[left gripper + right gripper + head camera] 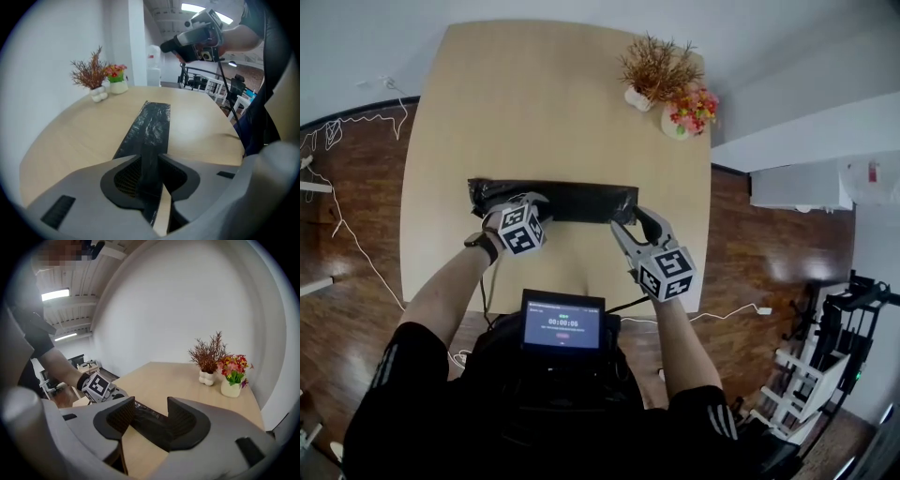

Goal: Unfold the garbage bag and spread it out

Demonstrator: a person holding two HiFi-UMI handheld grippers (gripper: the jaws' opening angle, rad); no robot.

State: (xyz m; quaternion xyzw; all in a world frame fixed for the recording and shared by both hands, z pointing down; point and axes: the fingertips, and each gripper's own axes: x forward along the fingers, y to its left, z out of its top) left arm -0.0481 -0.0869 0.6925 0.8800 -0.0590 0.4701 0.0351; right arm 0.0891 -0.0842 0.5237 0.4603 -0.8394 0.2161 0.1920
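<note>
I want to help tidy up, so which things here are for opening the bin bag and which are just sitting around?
For the job:
garbage bag, a folded black strip
left gripper, shut on one end
right gripper, open at the other end
table it lies on

Just lying about:
vase of dry twigs
pot of flowers
small screen

One bag [572, 201]; one table [534, 112]; two plants [656, 66] [692, 108]

Dark outfit, grey handheld rig.
Short black sleeves [392, 361] with white stripes, lower frame; black wristband [484, 246]; left gripper [528, 201] and right gripper [636, 221] bear black-and-white marker cubes [666, 273].
</note>
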